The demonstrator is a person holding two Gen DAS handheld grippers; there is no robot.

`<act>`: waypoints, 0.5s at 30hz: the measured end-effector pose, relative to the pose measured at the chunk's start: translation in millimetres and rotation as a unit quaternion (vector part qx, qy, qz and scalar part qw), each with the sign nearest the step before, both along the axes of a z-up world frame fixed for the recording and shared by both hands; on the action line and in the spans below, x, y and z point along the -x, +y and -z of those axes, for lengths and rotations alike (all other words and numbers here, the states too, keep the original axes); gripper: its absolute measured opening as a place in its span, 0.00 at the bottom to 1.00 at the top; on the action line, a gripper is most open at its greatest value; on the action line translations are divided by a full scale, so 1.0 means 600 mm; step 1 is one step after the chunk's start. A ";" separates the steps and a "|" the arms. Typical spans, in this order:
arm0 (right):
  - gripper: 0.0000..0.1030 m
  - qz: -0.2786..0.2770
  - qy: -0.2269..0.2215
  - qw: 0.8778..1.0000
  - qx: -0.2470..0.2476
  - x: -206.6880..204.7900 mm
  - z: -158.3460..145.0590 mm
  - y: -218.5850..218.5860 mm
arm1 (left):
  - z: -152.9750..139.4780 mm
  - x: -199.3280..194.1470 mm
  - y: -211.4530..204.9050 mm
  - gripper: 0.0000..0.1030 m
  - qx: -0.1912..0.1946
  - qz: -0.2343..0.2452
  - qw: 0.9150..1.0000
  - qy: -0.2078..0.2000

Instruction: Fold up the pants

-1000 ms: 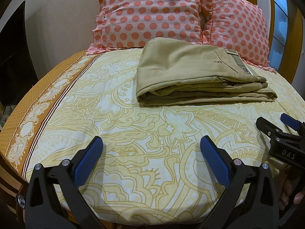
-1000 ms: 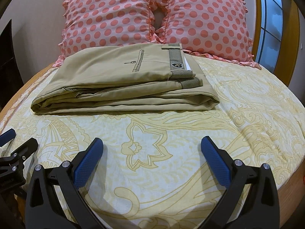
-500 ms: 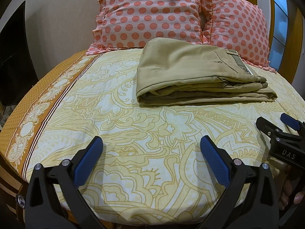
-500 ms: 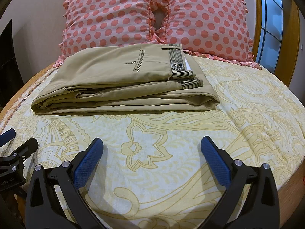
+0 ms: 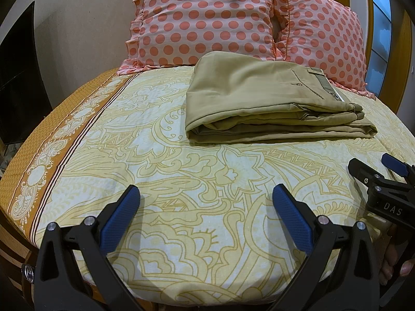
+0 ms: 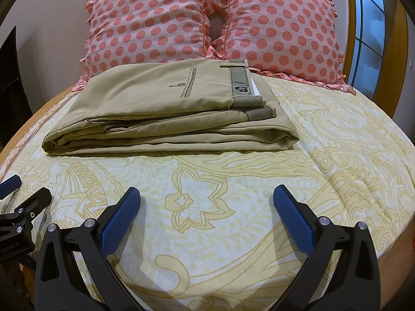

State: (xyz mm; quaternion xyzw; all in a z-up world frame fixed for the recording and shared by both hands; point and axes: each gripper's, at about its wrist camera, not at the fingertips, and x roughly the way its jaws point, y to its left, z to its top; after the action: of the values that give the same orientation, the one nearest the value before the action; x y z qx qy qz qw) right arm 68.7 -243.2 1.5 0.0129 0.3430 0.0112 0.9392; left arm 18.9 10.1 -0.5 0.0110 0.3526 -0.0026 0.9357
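Khaki pants [image 5: 259, 101] lie folded in a flat stack on the bed, waistband and back pocket on top; they also show in the right wrist view [image 6: 168, 114]. My left gripper [image 5: 206, 202] is open and empty, held over the sheet well short of the pants. My right gripper [image 6: 207, 202] is open and empty, also in front of the stack. The right gripper shows at the right edge of the left wrist view [image 5: 384, 181], and the left gripper at the left edge of the right wrist view [image 6: 18, 207].
The bed has a yellow patterned sheet [image 5: 155, 155] with an orange border [image 5: 39, 155] on the left. Two pink polka-dot pillows [image 6: 155, 20] [image 6: 280, 26] stand behind the pants. A window [image 6: 368, 26] is at right, a dark object [image 5: 18, 77] at left.
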 end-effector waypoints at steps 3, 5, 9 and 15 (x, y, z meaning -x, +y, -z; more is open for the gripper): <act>0.99 0.000 0.000 1.000 0.000 -0.001 -0.001 0.000 | 0.000 0.000 0.000 0.98 0.000 0.000 1.000 0.000; 0.99 0.000 0.000 1.000 0.000 -0.001 0.000 0.000 | 0.000 -0.001 -0.001 0.98 0.000 -0.001 1.000 0.003; 0.99 0.001 0.000 1.000 0.000 -0.001 0.000 0.001 | -0.001 -0.001 0.000 0.98 0.000 -0.002 1.000 0.005; 0.99 0.000 0.000 1.000 0.000 -0.001 0.000 0.000 | -0.002 -0.002 0.001 0.98 0.000 -0.003 1.000 0.004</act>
State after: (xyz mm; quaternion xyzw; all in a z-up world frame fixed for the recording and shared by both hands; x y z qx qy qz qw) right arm 69.3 -243.3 1.7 0.0128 0.3429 0.0111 0.9392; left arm 20.1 10.6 0.4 0.0097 0.3566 -0.0002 0.9342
